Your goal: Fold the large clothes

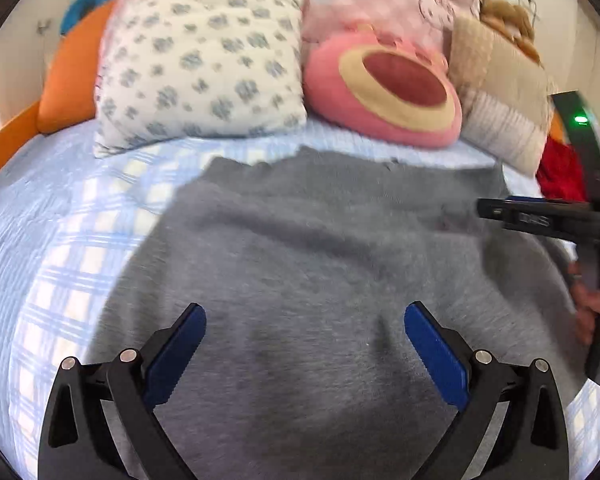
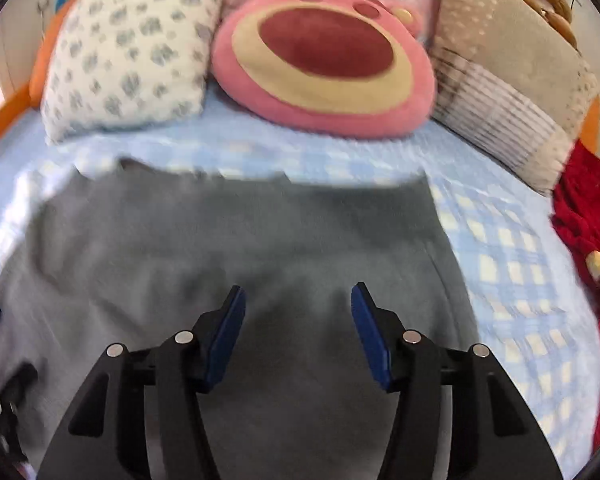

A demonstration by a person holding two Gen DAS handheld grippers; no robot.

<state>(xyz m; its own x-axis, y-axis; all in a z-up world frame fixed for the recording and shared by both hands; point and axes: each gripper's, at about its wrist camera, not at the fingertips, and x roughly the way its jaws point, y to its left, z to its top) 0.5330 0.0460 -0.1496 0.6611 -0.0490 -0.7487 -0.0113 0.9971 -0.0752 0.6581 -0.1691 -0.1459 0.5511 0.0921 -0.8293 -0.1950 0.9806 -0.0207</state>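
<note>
Far left in the left wrist view: orange bed rail (image 1: pixel 4 148) and an orange cushion (image 1: pixel 72 84) along the edge of the bed. Next over, a white pillow with grey-blue print (image 1: pixel 204 60), leaning at the head end. Beside it and touching, a round pink plush cushion (image 1: pixel 384 92) with a cream ring and dark red centre. Further right, a beige and striped pillow (image 1: pixel 500 108) with a brown plush toy (image 1: pixel 508 20) on top. At the far right edge, red cloth (image 1: pixel 560 176).

Spread over the blue checked bedsheet (image 1: pixel 60 264): the grey garment (image 1: pixel 320 248), lying flat across the middle of the bed, its far edge short of the pillows, a few soft creases in it.

Low in the left wrist view, the left gripper (image 1: pixel 305 312), jaws standing wide apart above the grey cloth, nothing pinched between the blue pads. Off to the right of that same view, the right gripper (image 1: pixel 484 208) seen from the side, over the garment's right part, with a hand (image 1: pixel 596 300) on its handle and a green light lit on the body.

In the blurred right wrist view, the right gripper (image 2: pixel 298 300) with jaws partly apart, narrower than the left pair, hanging over the grey garment (image 2: pixel 260 240); no fabric visibly clamped by the pads. To the right, checked sheet (image 2: pixel 512 264), then red cloth (image 2: pixel 588 208) at the edge.
</note>
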